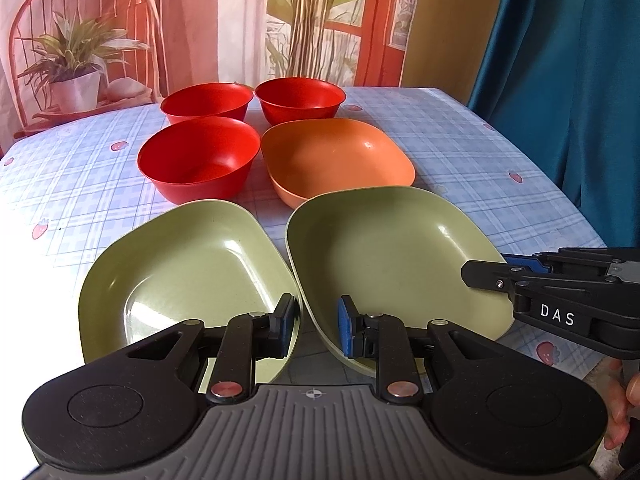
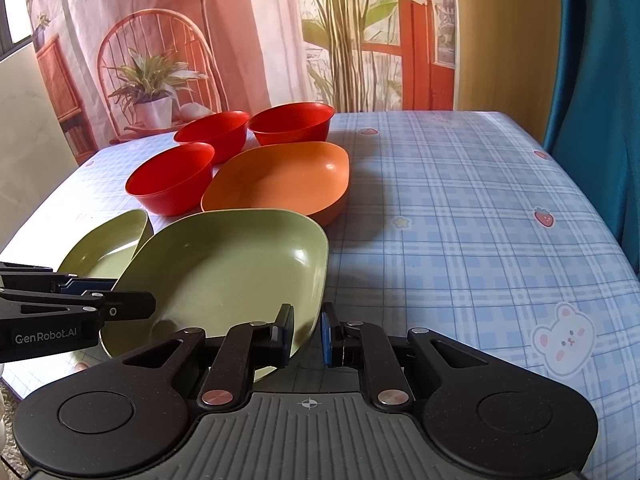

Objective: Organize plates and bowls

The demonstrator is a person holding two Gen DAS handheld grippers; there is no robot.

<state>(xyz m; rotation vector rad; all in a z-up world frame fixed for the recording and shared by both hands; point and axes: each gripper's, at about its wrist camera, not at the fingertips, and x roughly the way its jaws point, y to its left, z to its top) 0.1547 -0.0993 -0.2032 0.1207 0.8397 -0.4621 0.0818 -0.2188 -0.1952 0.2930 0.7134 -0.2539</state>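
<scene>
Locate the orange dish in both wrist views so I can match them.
Left wrist: the orange dish sits just right of centre, behind the right-hand green plate and beside the nearest red bowl.
Right wrist: it sits left of centre, behind the same green plate, right of that red bowl.
Shared landmark: the chair with a potted plant printed on the backdrop.
</scene>
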